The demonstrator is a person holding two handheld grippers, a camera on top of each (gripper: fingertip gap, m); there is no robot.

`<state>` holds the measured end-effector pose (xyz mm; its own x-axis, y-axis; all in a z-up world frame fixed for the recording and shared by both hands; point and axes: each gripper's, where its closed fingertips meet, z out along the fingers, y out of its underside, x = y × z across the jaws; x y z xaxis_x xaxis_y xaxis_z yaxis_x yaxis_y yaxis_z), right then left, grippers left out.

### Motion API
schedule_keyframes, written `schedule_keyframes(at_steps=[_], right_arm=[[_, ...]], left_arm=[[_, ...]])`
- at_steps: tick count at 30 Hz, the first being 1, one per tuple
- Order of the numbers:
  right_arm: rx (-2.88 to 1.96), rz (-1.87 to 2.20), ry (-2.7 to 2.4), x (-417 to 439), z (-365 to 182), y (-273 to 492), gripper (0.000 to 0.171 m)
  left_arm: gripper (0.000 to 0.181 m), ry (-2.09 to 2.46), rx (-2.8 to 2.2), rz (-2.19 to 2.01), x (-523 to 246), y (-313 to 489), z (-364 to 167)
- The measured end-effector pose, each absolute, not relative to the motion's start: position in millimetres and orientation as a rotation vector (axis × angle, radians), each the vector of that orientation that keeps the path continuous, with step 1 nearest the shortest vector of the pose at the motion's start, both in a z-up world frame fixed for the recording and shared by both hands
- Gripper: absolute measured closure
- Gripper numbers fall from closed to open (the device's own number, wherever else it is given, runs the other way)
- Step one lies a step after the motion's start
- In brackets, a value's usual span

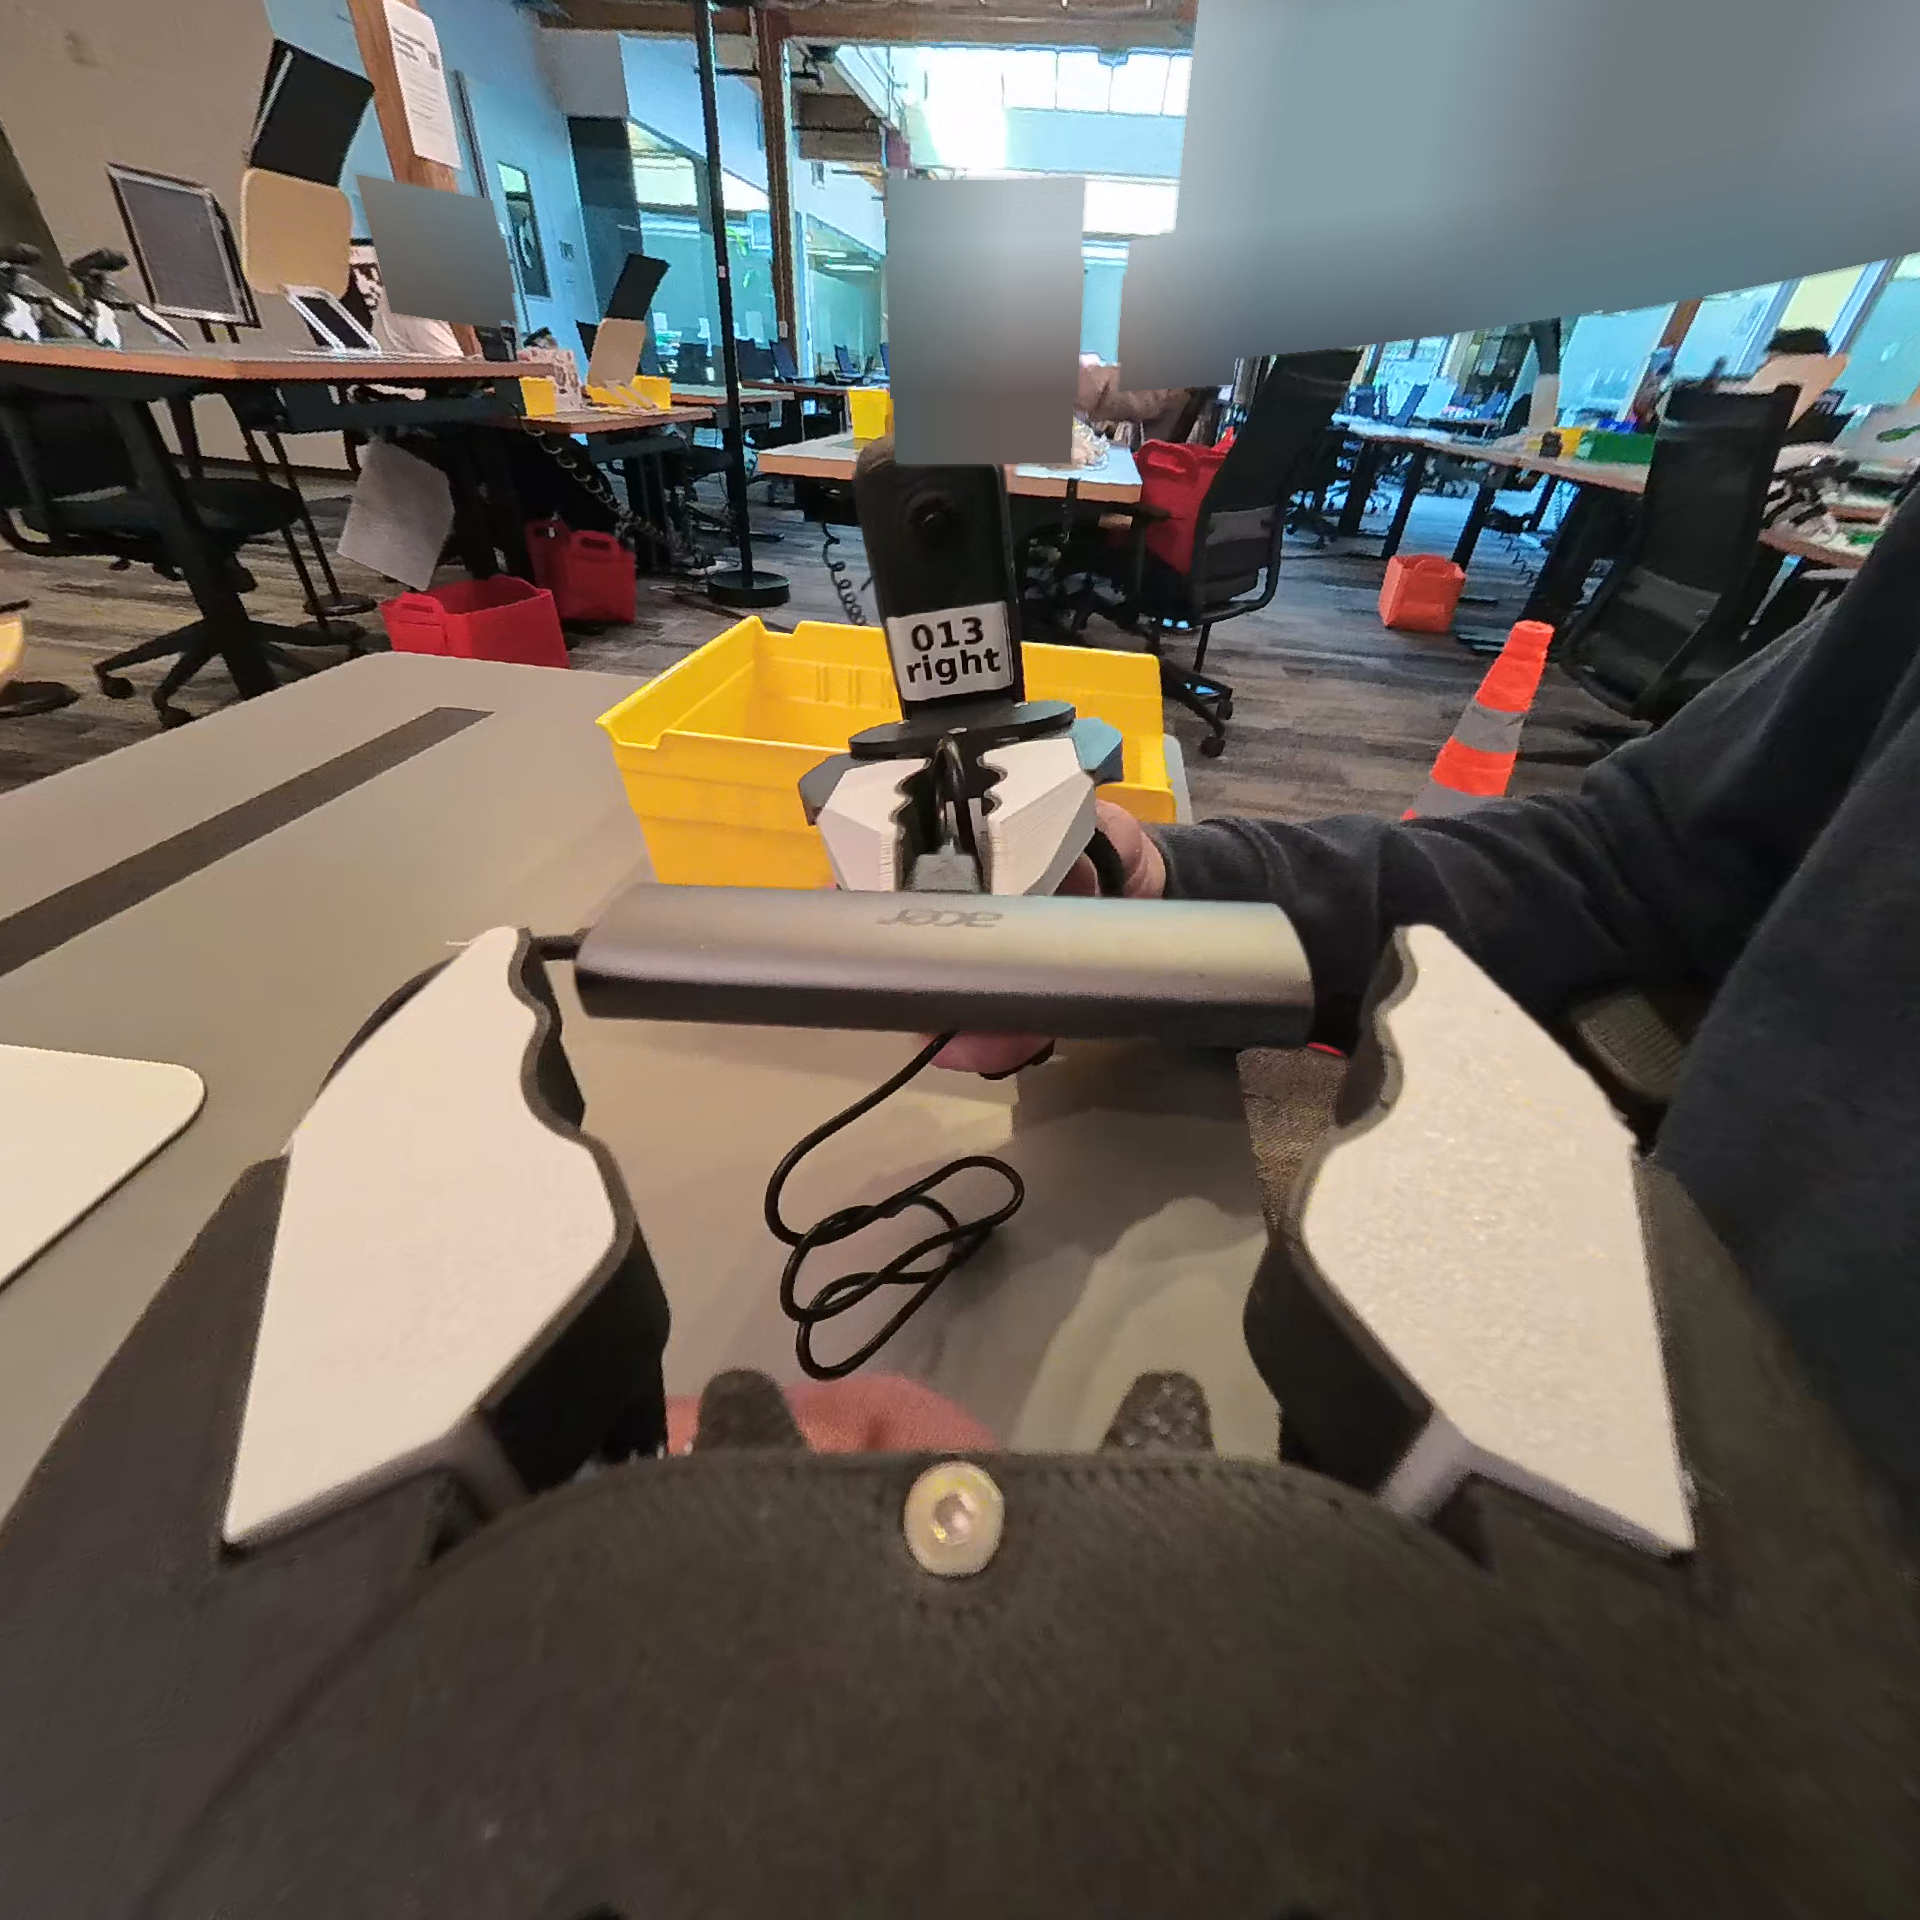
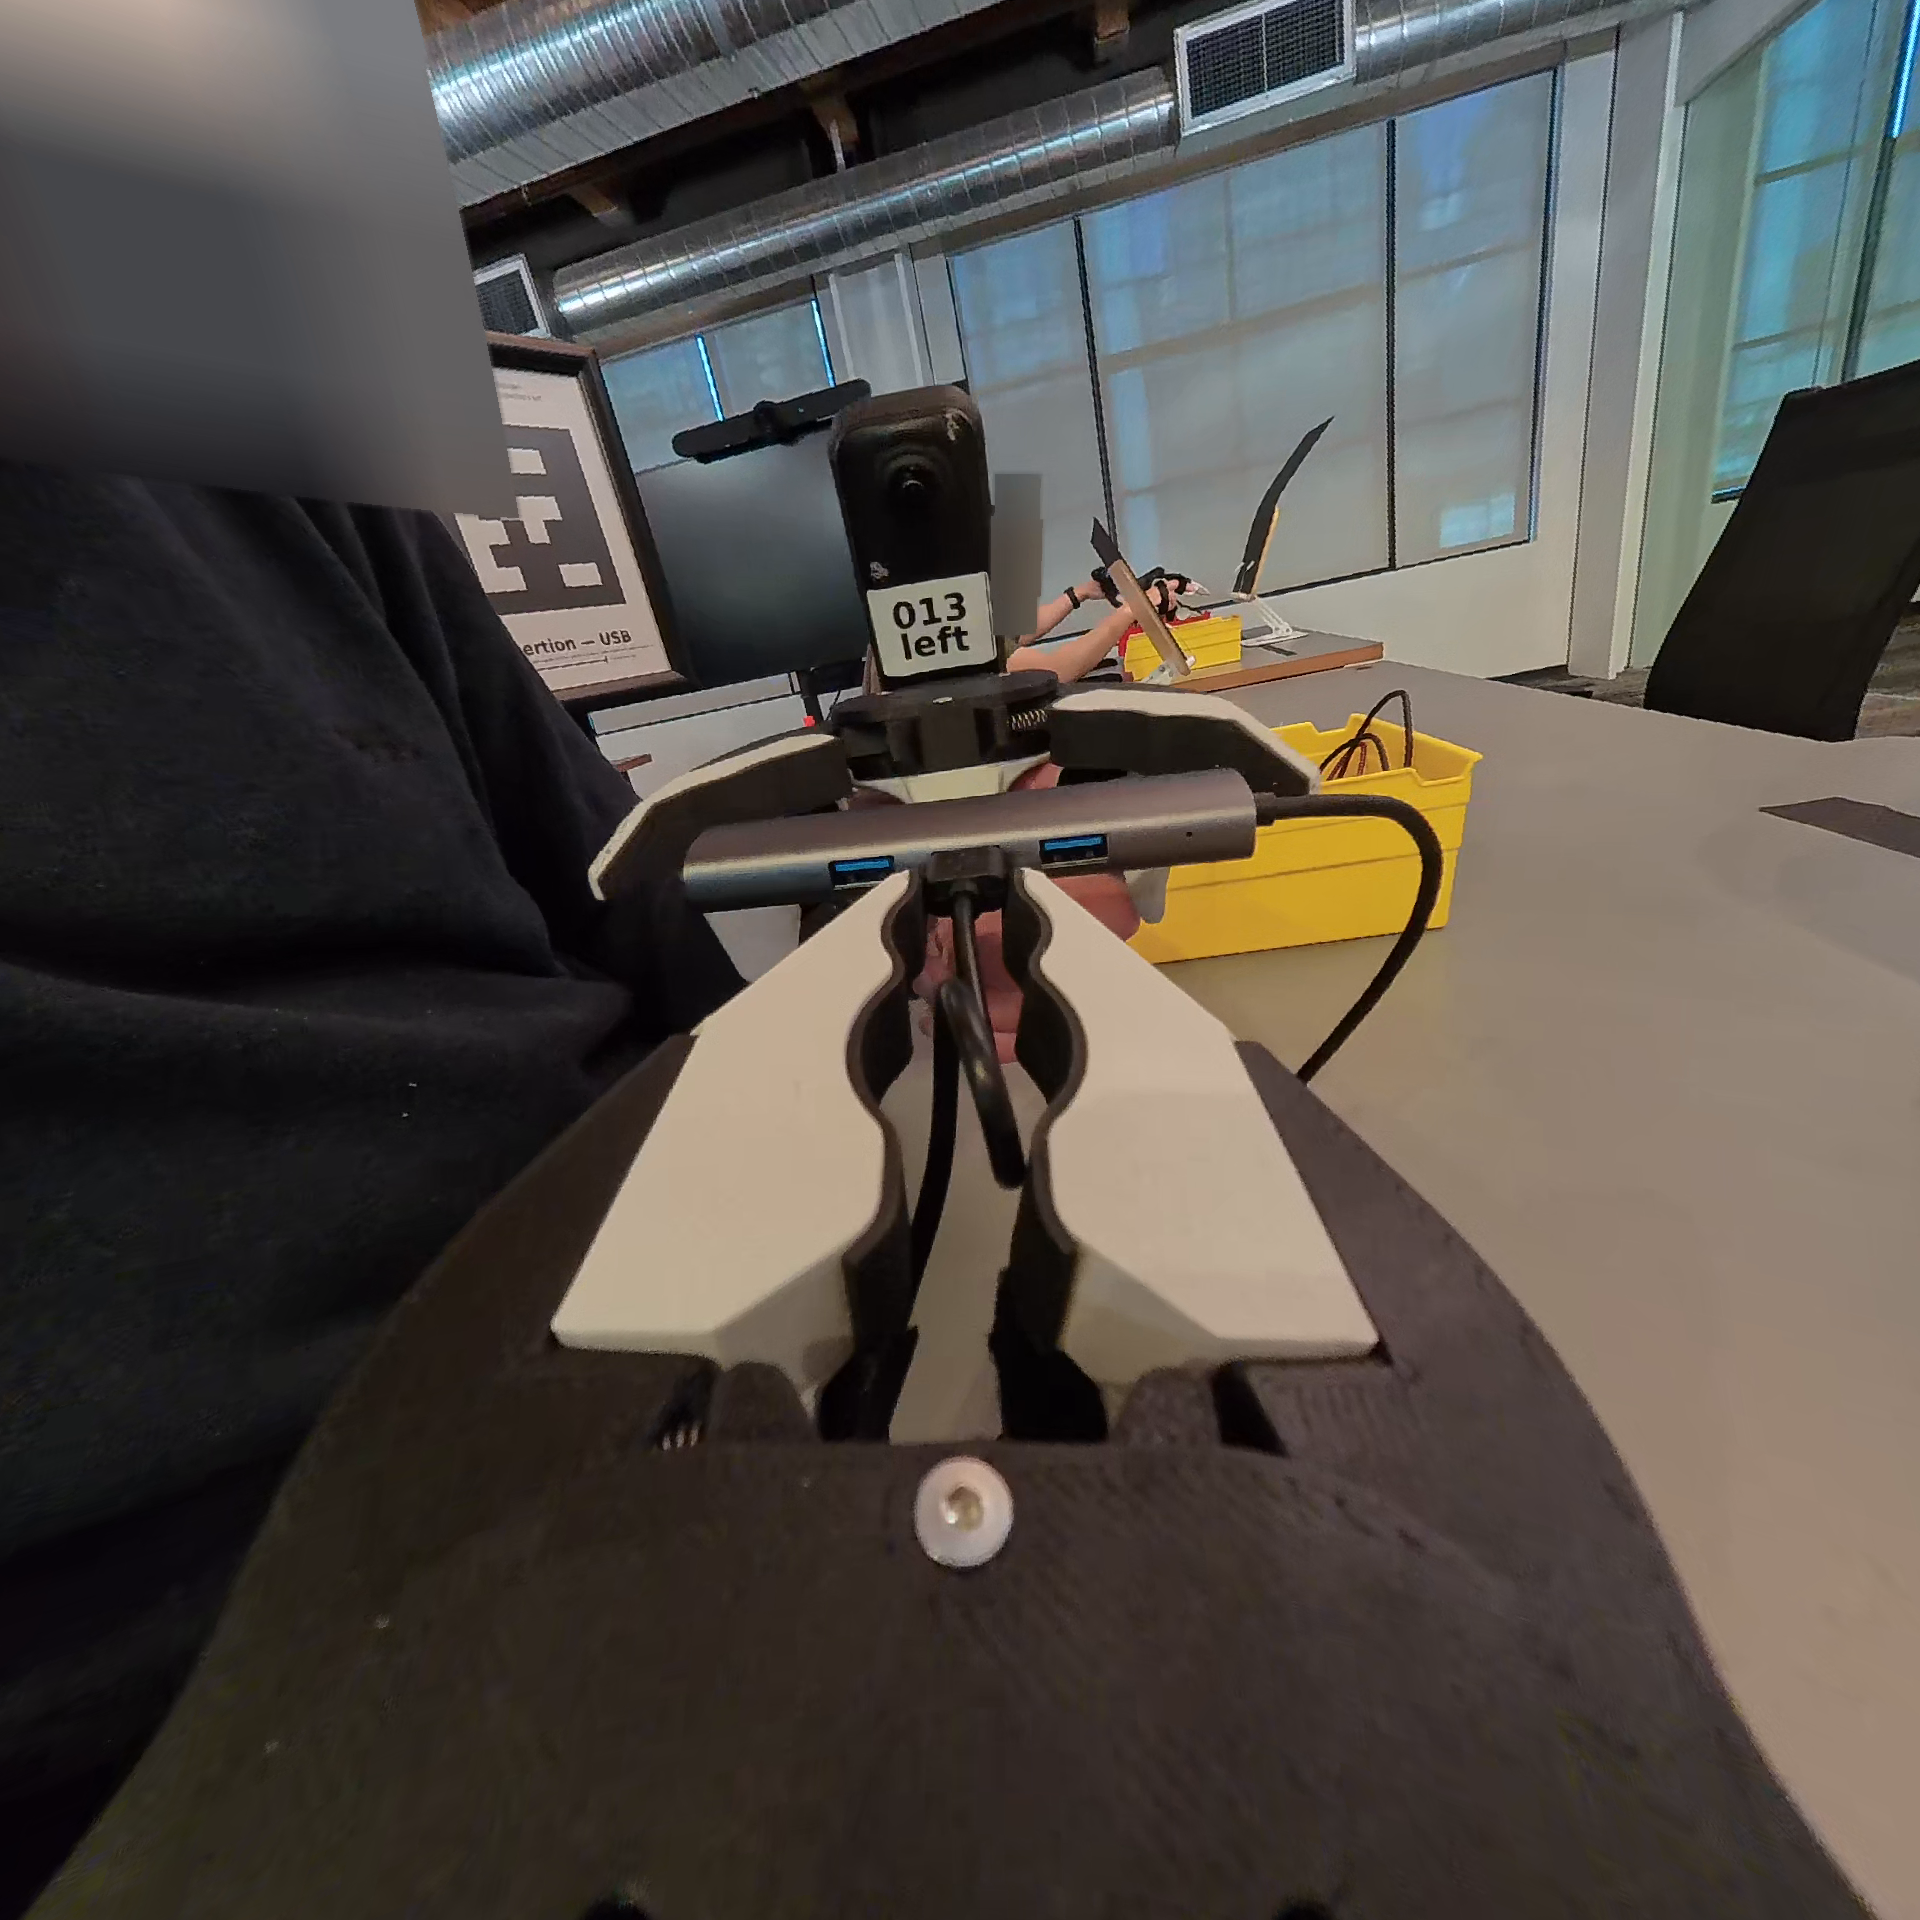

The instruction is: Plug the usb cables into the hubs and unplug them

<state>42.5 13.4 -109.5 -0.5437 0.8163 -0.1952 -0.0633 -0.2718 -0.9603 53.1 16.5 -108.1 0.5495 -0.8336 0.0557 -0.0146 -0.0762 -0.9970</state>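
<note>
A grey USB hub is held crosswise above the grey table. My left gripper is shut on it, one finger on each end. In the right wrist view the hub shows two empty blue ports. A black USB plug sits in the port between them. My right gripper is shut on that plug, and its cable loops back between the fingers. The right gripper faces me from behind the hub. The left gripper shows behind the hub.
A black cable coil lies on the table under the hub. The hub's own lead droops to the table. A yellow bin stands behind the grippers, holding cables. A white pad lies left. A person's dark sleeve reaches in from the right. Only a small space, under 4 cm, lies between the two pairs of fingers.
</note>
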Motion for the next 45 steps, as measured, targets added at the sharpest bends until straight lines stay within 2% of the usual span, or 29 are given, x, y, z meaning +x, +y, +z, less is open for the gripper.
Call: schedule_keyframes(at_steps=[8, 26, 32, 45], right_arm=[[-0.950, 1.863, -1.388, 41.6, -111.4, 9.8, 0.159], [-0.922, 1.863, -1.377, 42.5, -108.7, 7.4, 0.159], [-0.905, 1.892, -1.342, 43.6, -104.2, 8.2, 0.159], [-0.920, 1.856, -1.324, 43.9, -108.0, 11.9, 0.159]], left_arm=[[0.041, 0.827, -1.516, -0.702, 58.1, 17.1, -109.7], [0.041, 0.812, -1.505, -0.771, 63.7, 18.4, -106.9], [0.035, 0.796, -1.534, -0.766, 59.1, 17.7, -108.4], [0.039, 0.739, -1.557, -0.793, 57.6, 19.9, -111.1]])
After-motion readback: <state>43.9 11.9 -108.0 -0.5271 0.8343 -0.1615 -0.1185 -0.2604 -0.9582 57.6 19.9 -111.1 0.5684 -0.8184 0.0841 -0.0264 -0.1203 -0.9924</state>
